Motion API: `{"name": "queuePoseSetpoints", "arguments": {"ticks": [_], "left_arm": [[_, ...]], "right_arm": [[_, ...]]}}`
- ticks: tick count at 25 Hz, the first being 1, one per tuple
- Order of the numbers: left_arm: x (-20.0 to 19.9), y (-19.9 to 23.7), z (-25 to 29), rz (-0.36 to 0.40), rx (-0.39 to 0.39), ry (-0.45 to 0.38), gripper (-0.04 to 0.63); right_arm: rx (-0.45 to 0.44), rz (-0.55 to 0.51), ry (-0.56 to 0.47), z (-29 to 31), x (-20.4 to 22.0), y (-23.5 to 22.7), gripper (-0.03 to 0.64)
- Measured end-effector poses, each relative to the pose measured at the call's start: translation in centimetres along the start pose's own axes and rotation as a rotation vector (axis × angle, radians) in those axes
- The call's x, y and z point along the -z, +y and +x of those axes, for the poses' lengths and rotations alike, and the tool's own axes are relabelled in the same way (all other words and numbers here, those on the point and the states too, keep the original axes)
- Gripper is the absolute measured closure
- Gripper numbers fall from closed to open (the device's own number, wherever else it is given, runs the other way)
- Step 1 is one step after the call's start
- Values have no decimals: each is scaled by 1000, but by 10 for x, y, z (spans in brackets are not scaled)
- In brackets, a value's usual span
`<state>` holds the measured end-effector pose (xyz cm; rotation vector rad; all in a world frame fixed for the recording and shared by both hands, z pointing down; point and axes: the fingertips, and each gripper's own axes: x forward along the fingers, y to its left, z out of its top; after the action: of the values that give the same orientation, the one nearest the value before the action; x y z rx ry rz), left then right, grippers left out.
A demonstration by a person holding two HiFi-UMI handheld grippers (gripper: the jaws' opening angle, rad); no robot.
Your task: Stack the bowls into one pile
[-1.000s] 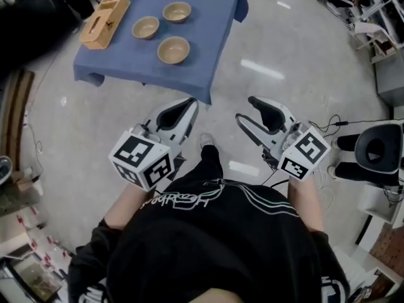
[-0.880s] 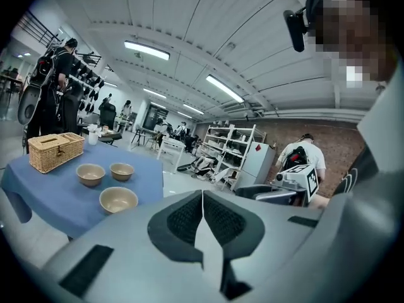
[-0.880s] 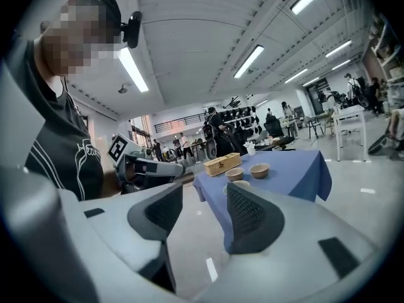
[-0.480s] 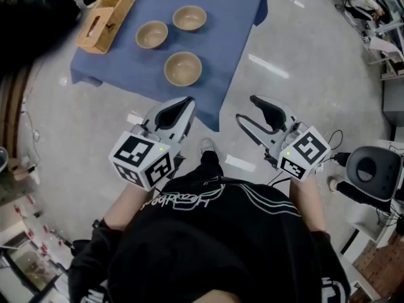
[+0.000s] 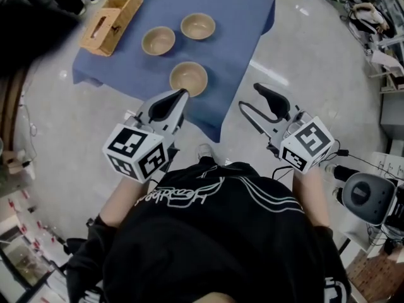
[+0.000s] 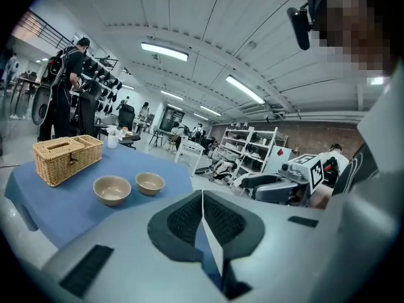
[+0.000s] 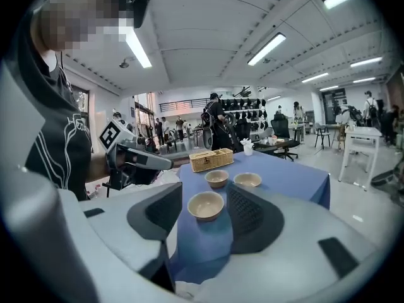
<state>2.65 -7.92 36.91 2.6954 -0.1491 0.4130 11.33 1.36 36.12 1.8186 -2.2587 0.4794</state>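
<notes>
Three tan bowls sit apart on the blue-clothed table (image 5: 240, 17): the nearest bowl (image 5: 188, 78) (image 7: 206, 205), a left bowl (image 5: 158, 41) (image 6: 112, 189) (image 7: 216, 178) and a far bowl (image 5: 197, 26) (image 6: 150, 183) (image 7: 247, 180). My left gripper (image 5: 178, 95) (image 6: 202, 197) is shut with nothing in it, and its tip is just short of the nearest bowl, which its jaws hide in the left gripper view. My right gripper (image 5: 250, 98) (image 7: 207, 225) hovers off the table's front corner. Its jaws have just been opening and stand open with nothing between them.
A wicker basket (image 5: 110, 21) (image 6: 66, 158) (image 7: 211, 159) stands at the table's left end. Polished floor surrounds the table. A black office chair base (image 5: 363, 194) and cables lie at the right. People, shelves and tables fill the room beyond.
Both grippers have come forward toward the table. The left tip now reaches the front edge by the nearest bowl. The bowls have not moved on the cloth.
</notes>
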Motion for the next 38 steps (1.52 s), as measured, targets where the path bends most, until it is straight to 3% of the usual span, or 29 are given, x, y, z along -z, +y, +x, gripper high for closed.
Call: {"name": "queuePoseSetpoints", "arguments": {"ticks": [5, 12, 25, 38], "left_arm": [[-8, 12, -8, 6, -47, -18, 568], [-13, 22, -15, -7, -121, -38, 568], [-25, 58, 5, -105, -265, -60, 568], [-37, 87, 17, -174, -388, -100, 568]], "right_arm": [[-14, -44, 0, 12, -9, 1, 393], [-108, -100, 11, 38, -22, 1, 393], [-247, -136, 93, 90, -33, -47, 393], [-351, -286, 197, 145, -42, -89, 393]]}}
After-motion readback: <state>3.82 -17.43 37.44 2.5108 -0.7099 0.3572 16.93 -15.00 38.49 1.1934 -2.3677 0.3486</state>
